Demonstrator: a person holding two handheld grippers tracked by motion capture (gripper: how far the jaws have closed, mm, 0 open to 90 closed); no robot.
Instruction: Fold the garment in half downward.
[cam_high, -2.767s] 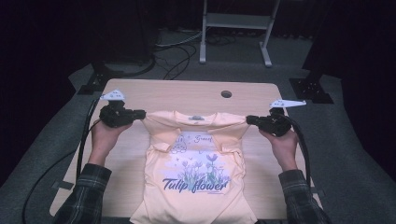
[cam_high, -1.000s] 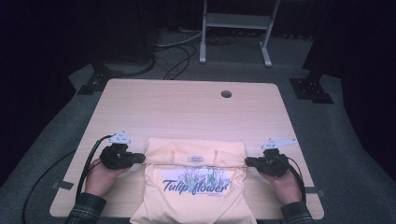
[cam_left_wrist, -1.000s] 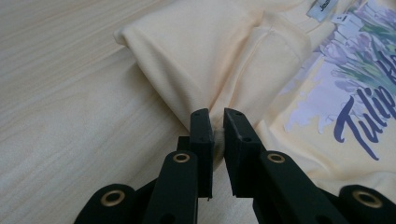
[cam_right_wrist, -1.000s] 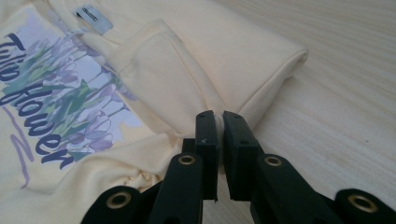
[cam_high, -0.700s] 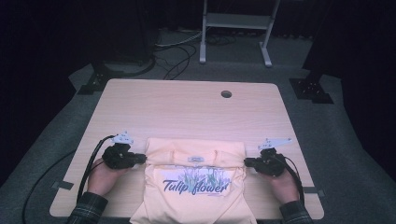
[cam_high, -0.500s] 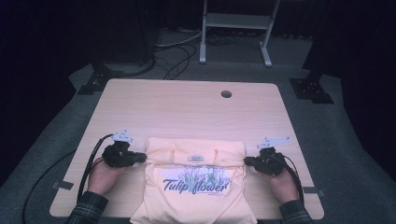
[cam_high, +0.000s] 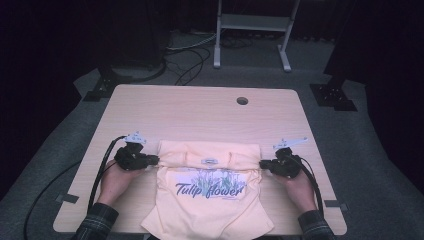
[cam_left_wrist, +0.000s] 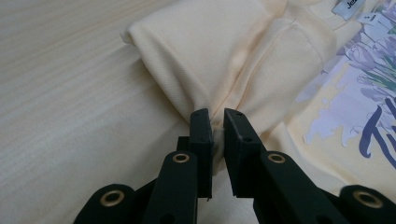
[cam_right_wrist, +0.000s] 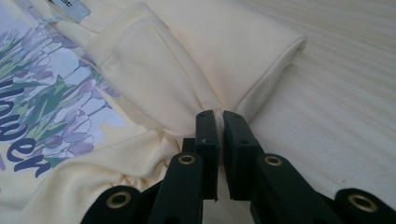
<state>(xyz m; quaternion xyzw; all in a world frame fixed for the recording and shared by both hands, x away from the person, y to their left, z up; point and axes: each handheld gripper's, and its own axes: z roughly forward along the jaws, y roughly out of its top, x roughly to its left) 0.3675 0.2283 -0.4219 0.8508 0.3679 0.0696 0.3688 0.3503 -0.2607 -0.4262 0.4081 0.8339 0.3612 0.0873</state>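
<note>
A pale yellow T-shirt (cam_high: 210, 200) with a "Tulip flower" print lies on the near half of the wooden table (cam_high: 200, 110), its top part folded over toward me. My left gripper (cam_high: 152, 161) is shut on the shirt's left edge at the fold. In the left gripper view the black jaws pinch the bunched yellow fabric (cam_left_wrist: 219, 79) at my left gripper (cam_left_wrist: 218, 122). My right gripper (cam_high: 264, 164) is shut on the shirt's right edge. In the right gripper view the T-shirt (cam_right_wrist: 187, 60) gathers into my right gripper (cam_right_wrist: 219, 122).
A round cable hole (cam_high: 242, 100) sits near the table's far edge. A metal stand (cam_high: 250, 30) and cables (cam_high: 185, 55) are on the floor beyond the table. Bare tabletop stretches beyond the shirt.
Both grippers have drawn the shirt's upper part toward me and folded it over the print. In the last second both hands shifted slightly away from me, with the fold.
</note>
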